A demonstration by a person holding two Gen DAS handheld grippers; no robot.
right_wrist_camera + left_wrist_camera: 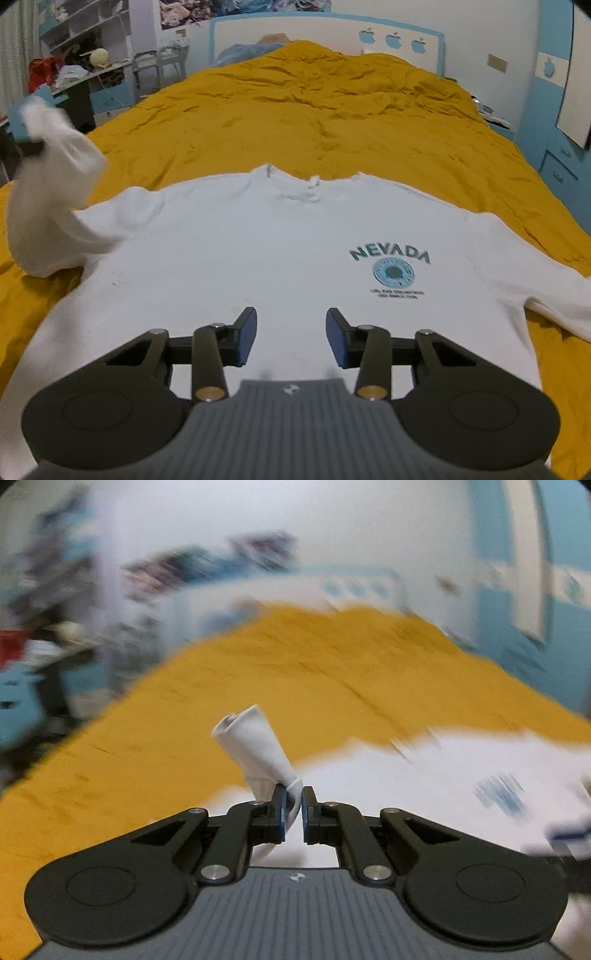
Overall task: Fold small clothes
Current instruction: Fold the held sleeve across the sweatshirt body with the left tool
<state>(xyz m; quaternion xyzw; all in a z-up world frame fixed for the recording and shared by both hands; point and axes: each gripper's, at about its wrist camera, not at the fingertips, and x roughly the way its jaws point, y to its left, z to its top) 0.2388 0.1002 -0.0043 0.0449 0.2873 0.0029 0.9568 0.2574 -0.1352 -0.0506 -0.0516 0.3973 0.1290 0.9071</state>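
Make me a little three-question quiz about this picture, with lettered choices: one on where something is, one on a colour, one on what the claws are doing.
1. Where does the white sweatshirt lie?
A. on a desk
B. spread on the bed cover
C. on a hanger

2. What colour is that bed cover?
A. mustard yellow
B. grey
C. green

3. What is the left gripper doing?
A. hanging open
B. pinching the sweatshirt's sleeve
C. holding a sock

Answers: 1 B, the shirt lies flat, chest print up, on the cover. 2 A, yellow shows all around it. 3 B, white sleeve fabric is clamped between its pads, while the right gripper is open.
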